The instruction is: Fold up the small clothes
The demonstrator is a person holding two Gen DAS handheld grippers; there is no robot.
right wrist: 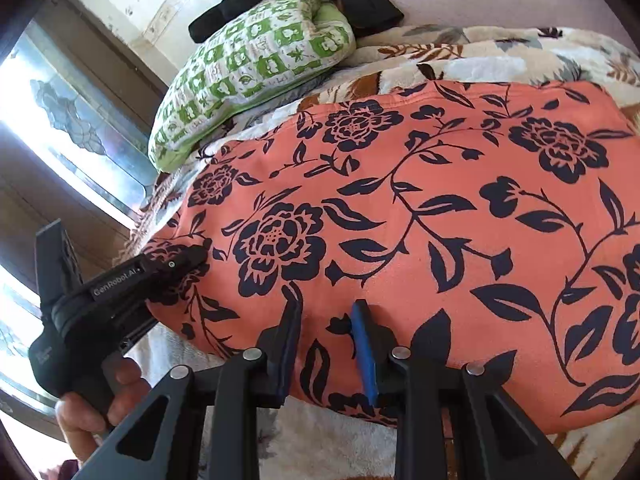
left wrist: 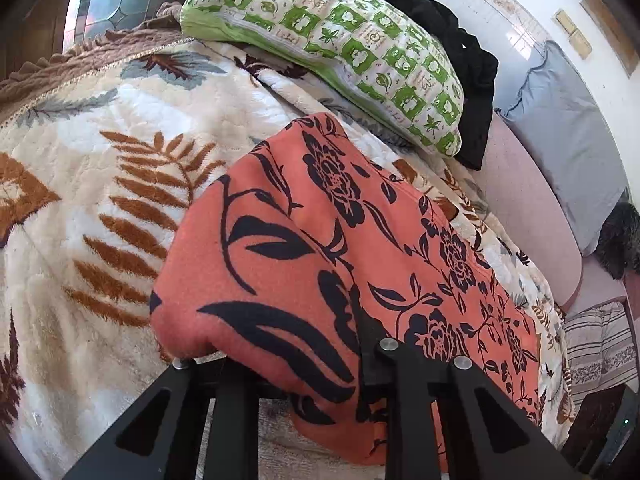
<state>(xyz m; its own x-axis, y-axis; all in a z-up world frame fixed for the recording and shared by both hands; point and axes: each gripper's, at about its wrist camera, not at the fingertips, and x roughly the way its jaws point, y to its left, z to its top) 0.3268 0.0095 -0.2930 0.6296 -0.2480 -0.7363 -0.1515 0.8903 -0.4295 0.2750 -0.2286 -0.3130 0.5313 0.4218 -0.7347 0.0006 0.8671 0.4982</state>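
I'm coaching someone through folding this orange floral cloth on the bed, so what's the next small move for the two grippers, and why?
Probably close the right gripper on the near edge of the orange floral cloth. Its fingers stand apart with the cloth's edge bulging between them, so it has no hold yet. The left gripper sits at the same edge farther left, its fingertips hidden under the fabric. Once both hold, lift the edge to fold it toward the green pillow.

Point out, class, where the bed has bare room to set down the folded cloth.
Free: the leaf-print blanket left of the orange cloth, below the green pillow. Crowded: the far side, where pillow and black garment pile up.
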